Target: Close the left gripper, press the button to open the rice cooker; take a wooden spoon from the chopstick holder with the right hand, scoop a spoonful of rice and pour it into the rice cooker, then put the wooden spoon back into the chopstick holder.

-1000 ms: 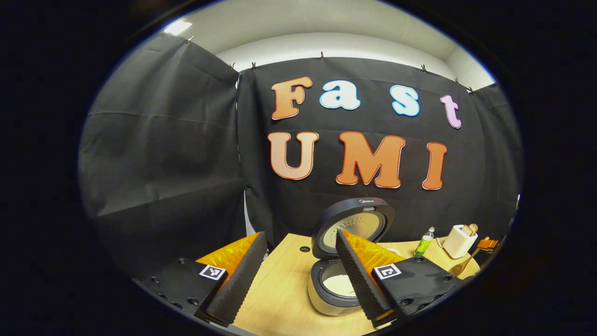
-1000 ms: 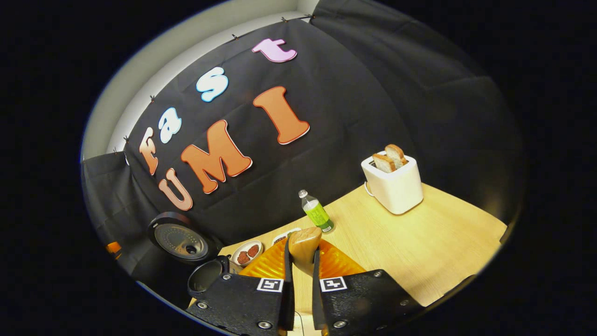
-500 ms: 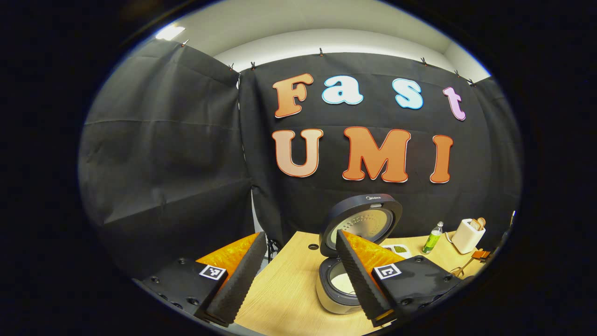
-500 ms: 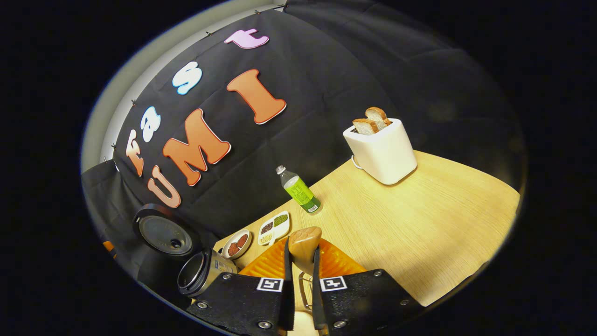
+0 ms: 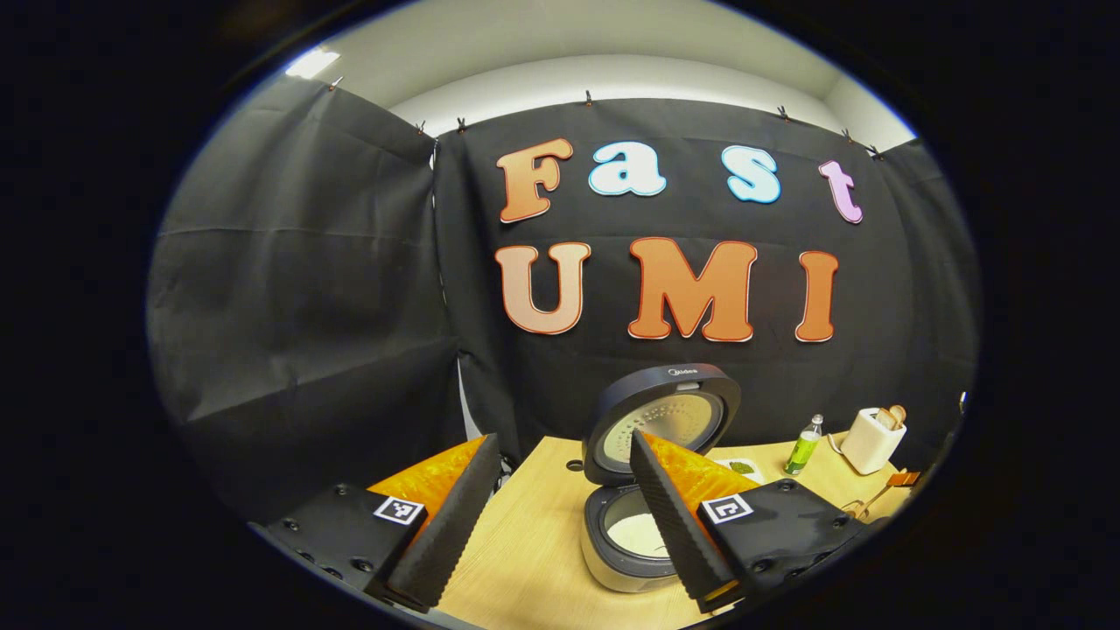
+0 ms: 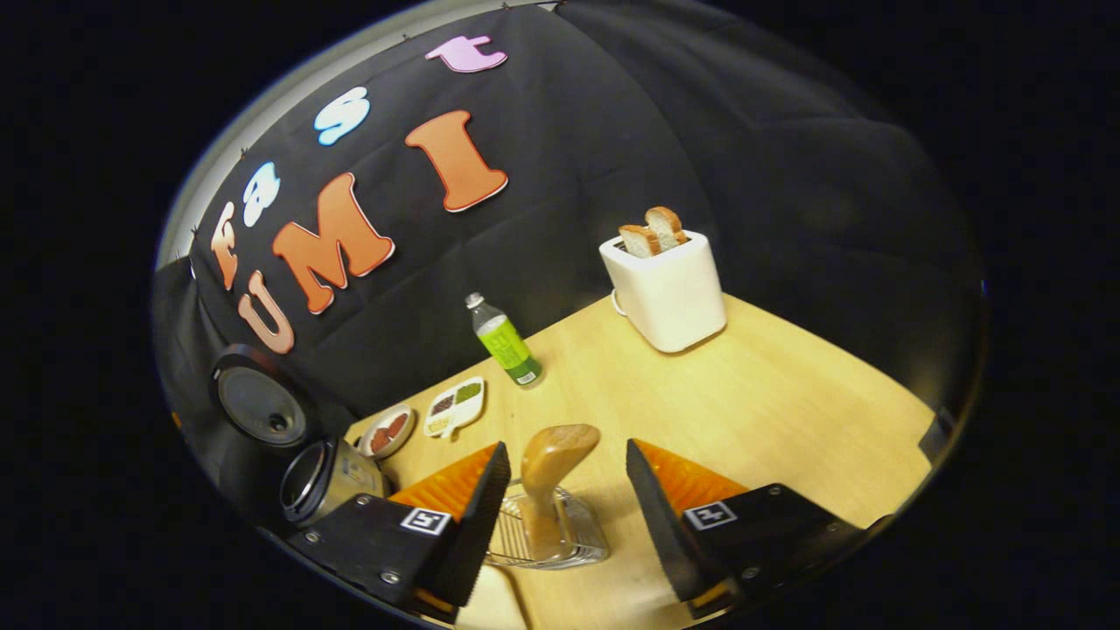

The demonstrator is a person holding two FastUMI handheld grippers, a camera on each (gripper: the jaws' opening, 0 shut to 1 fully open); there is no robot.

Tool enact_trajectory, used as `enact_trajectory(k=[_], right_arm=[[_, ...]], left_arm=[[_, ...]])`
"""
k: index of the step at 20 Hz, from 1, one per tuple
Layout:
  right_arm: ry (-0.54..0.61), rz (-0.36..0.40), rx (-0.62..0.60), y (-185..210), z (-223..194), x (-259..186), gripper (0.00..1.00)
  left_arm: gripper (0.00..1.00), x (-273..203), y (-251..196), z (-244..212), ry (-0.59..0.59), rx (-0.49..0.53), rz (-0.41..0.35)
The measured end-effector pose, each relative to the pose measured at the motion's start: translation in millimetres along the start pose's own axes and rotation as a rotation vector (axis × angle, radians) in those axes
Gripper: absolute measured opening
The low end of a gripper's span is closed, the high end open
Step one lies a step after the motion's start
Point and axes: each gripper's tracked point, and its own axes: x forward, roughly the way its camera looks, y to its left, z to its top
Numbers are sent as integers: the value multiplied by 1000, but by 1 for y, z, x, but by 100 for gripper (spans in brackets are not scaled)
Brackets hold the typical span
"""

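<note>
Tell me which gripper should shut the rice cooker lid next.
Left, probably. The left gripper is open and empty, with the open rice cooker just ahead of its fingers. The right gripper is off at the chopstick holder, open around the wooden spoon.

Smooth wooden spoon point(image 6: 549, 464), wire holder point(image 6: 560, 538)

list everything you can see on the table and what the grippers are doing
rice cooker: 1, dark lid up, pale body, rice inside, table's left part
wooden spoon: 1, brown, standing in the chopstick holder
chopstick holder: 1, clear wire rack, near table edge
bottle: 1, green, by the back wall
toaster: 1, white, two bread slices up, back right
divided dish: 1, white, holding grains, beside the bottle
small bowl: 1, red contents, next to the dish
table: 1, light wood
left gripper: open, near the cooker
right gripper: open, fingers either side of the spoon, not touching
</note>
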Motion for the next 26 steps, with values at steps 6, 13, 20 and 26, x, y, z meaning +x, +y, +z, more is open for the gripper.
enact_trajectory(k=[6, 13, 20, 26], right_arm=[[-71, -97, -198, 3, 65, -44, 95], [-202, -60, -281, 58, 153, -110, 95], [-271, 13, -316, 103, 184, -154, 95], [-294, 50, -319, 122, 186, -168, 95]], left_arm=[[100, 6, -17, 4, -10, -27, -30], [97, 30, -28, 17, -34, -95, -42], [98, 95, -75, 86, -74, -187, -109], [99, 180, -118, 96, -19, -58, -112]])
